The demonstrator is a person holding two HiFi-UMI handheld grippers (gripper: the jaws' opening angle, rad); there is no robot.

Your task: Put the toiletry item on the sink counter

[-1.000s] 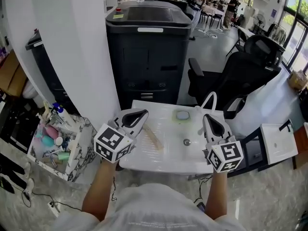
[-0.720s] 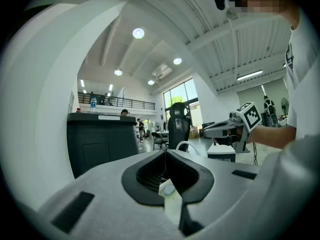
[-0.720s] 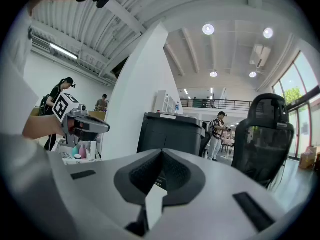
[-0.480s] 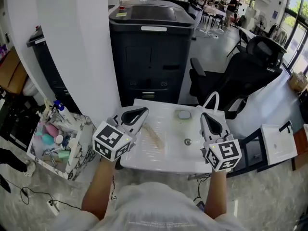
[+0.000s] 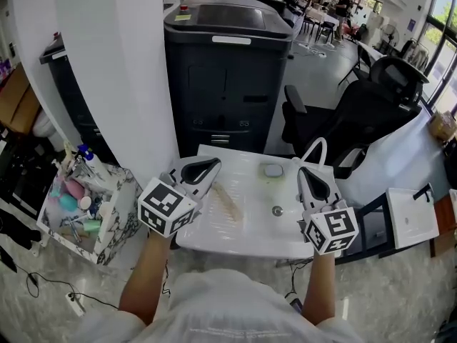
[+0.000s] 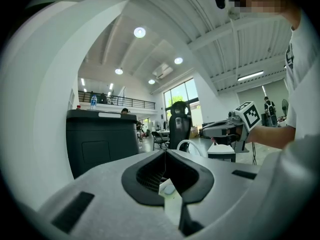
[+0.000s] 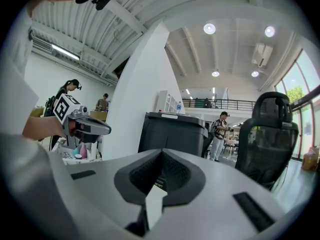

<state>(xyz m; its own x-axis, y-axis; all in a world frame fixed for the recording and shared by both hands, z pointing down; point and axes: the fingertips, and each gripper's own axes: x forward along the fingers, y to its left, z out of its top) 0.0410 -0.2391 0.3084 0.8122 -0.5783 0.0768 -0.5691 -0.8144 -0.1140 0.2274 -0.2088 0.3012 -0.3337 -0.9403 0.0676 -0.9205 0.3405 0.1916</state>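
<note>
Toiletries [image 5: 71, 195] sit untouched in the left basket [image 5: 118, 216]; my left tongs [image 5: 214, 165] and right tongs [image 5: 303, 172] hover pressed together, empty, over the table [image 5: 250, 233].

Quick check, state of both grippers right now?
Left gripper: closed, jaws together, holding nothing.
Right gripper: closed, jaws together, holding nothing.

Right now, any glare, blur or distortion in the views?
Head view: sharp, evenly lit, edges bent; the white sink counter is bright, not washed out. Left gripper view: strong fisheye, dark corners, background sharp. Right gripper view: same fisheye; a ceiling lamp glares.
</note>
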